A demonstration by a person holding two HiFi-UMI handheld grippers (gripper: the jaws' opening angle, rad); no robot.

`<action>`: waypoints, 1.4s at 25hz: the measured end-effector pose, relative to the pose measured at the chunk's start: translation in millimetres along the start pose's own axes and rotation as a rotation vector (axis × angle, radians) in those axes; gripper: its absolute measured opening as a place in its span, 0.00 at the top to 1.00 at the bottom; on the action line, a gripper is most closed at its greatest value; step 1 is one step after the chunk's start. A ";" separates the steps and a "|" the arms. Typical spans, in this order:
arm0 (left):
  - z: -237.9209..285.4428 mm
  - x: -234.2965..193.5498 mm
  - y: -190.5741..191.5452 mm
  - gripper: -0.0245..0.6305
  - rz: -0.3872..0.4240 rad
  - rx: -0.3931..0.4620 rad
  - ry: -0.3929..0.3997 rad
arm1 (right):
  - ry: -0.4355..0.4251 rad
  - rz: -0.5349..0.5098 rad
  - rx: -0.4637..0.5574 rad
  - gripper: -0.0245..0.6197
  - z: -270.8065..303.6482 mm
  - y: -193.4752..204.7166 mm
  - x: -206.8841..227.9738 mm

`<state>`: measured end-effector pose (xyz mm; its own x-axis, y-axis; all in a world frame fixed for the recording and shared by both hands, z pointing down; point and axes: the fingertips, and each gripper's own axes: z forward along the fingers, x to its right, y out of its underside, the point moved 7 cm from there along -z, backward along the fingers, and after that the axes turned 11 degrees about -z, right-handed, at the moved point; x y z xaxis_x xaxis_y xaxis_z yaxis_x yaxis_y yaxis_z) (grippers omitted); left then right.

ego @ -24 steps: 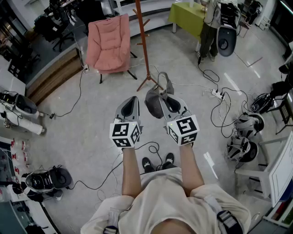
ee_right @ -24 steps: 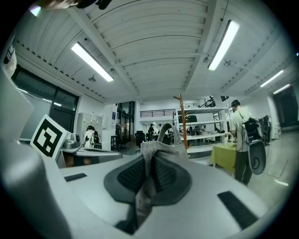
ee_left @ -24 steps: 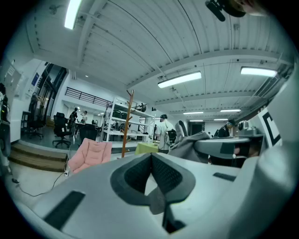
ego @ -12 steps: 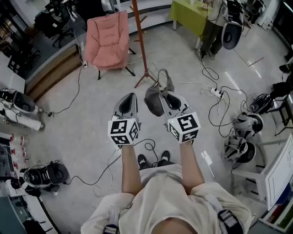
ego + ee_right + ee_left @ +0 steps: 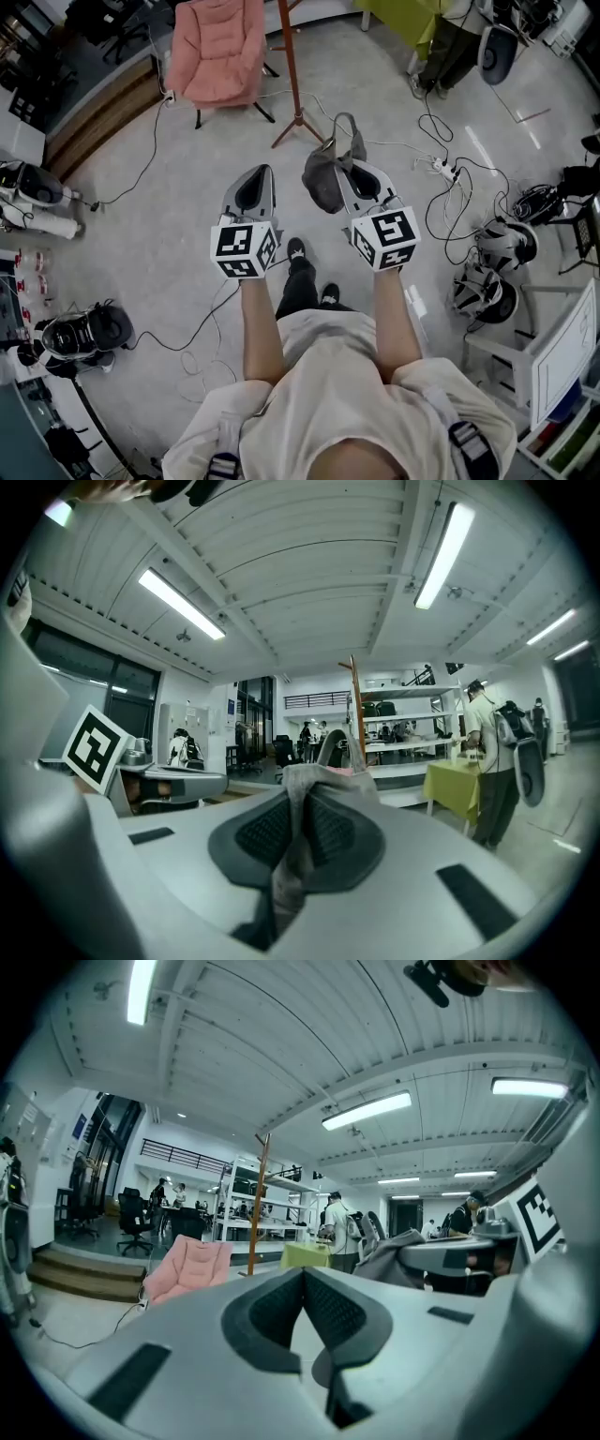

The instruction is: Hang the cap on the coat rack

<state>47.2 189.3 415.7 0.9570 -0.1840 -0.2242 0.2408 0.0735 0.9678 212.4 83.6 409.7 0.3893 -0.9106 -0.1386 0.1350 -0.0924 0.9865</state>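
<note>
A grey cap [image 5: 326, 174] hangs from my right gripper [image 5: 354, 171], which is shut on its fabric; in the right gripper view the cap [image 5: 302, 789] is pinched between the two jaws. My left gripper [image 5: 255, 176] is held level beside it, shut with nothing in it. The coat rack [image 5: 290, 67] is a reddish-brown pole on splayed feet, standing on the floor ahead of both grippers. It shows as a thin pole in the left gripper view [image 5: 260, 1204] and behind the cap in the right gripper view [image 5: 355, 712].
A pink padded chair [image 5: 220, 49] stands left of the rack. Cables [image 5: 441, 187] trail over the floor on the right, near helmets [image 5: 495, 262]. A person [image 5: 450, 42] stands by a green table [image 5: 412, 19] at the back right. Equipment lies at the left [image 5: 80, 336].
The person has stepped forward, one leg now out in front. Rack and chair have slid toward the top of the head view. Both grippers keep their hold and spacing.
</note>
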 end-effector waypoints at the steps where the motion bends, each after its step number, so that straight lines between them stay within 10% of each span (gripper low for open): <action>1: 3.8 -3.7 -1.0 0.95 -0.002 0.000 -0.001 | -0.002 -0.006 -0.004 0.94 4.4 0.1 1.2; 35: 238.4 -107.4 -79.5 0.95 0.028 0.027 0.143 | 0.024 -0.049 0.025 0.94 236.5 -30.7 111.8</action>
<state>-113.2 -30.5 390.1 0.9771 -0.0406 -0.2088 0.2107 0.0496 0.9763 36.3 -110.7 384.6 0.4043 -0.8950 -0.1886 0.1316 -0.1472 0.9803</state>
